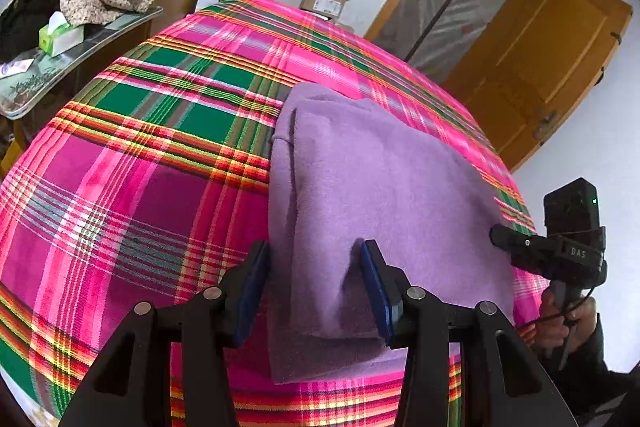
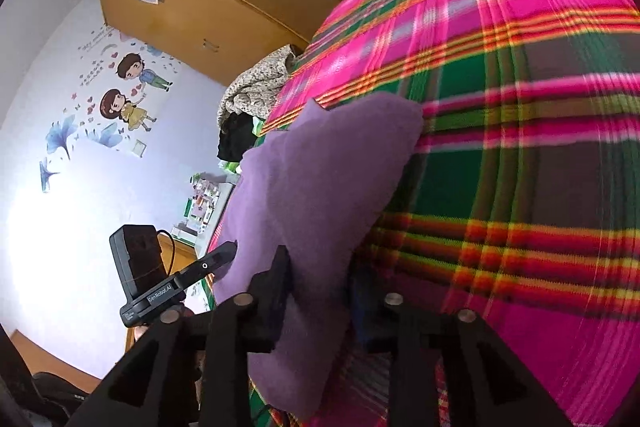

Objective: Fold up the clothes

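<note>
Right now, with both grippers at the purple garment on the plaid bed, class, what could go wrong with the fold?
1. The left gripper straddles a raised ridge of the purple garment with a gap at one pad; closing may catch only one layer.
2. The right gripper works at the bed edge, where cloth already hangs over; a slip could drag it off.
3. The two grippers stand close and could bump.
</note>
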Motion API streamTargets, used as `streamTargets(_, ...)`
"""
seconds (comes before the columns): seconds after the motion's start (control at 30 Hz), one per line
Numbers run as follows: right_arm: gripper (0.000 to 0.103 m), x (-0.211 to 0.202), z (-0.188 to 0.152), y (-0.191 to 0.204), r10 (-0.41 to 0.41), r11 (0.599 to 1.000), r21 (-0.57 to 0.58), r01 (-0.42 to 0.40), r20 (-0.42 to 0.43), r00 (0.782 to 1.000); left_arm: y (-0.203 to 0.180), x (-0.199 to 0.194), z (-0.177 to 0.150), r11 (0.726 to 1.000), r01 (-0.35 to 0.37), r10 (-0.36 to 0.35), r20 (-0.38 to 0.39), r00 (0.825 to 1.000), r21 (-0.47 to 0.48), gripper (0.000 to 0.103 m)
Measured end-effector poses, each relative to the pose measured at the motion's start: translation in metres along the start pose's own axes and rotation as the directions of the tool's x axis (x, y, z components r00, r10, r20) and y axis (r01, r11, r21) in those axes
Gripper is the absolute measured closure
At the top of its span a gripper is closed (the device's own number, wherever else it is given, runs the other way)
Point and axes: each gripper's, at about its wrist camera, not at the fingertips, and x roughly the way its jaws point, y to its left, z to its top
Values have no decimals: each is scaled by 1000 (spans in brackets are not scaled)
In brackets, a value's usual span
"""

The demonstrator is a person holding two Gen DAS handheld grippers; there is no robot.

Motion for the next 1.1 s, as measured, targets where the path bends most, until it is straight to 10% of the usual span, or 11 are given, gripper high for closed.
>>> streamTargets(0.4,79,4,-1,14,-57,996,-64,57,7,998,-13,3,3,998,-46,45,14,999,45,83)
streamTargets(1.1,82,-23,37,64,-56,973,-215,80,113,992,-41,-25,44,977,-103,77,146,986,184,85)
